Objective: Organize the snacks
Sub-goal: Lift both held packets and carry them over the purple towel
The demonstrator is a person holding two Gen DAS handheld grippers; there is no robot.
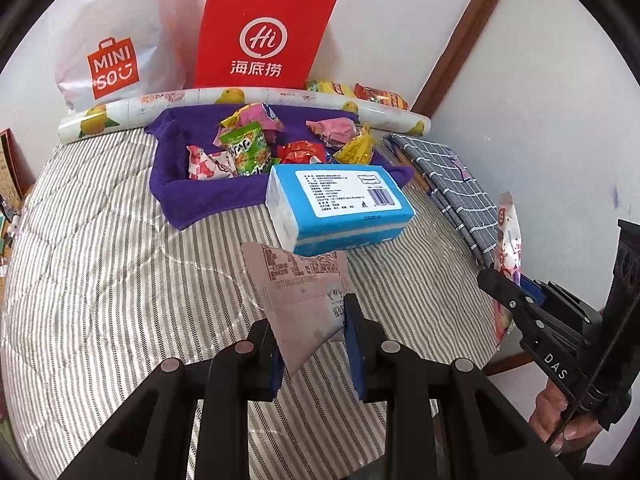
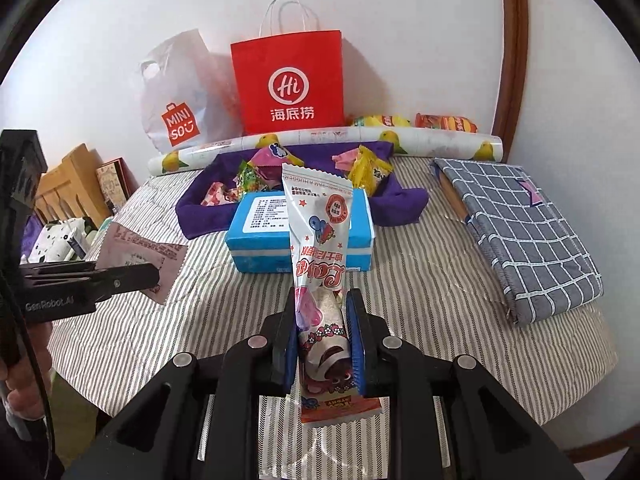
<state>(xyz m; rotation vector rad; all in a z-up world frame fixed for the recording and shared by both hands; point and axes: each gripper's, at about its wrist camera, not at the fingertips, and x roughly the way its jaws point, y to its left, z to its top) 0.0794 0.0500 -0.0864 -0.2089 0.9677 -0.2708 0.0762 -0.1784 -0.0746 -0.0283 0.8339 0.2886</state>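
Left gripper [image 1: 312,336] clamps one pale pink flat snack packet [image 1: 298,296] above the striped bedcover [image 1: 100,280], before one blue tissue pack [image 1: 340,208]; right-wrist view: right gripper [image 2: 323,344] clamps one long white cartoon-printed snack wrapper [image 2: 318,264], before one purple cloth tray [image 2: 400,200] of snacks.

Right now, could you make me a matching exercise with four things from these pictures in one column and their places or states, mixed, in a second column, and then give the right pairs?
Things:
1. pale pink packet
2. long cartoon snack packet
3. blue tissue pack
4. green snack bag

Places or states:
A. lying inside the purple cloth tray
B. held in the right gripper
C. lying on the striped bed cover, in front of the tray
D. held in the left gripper

Pairs: 1-D, 2-B, 3-C, 4-A
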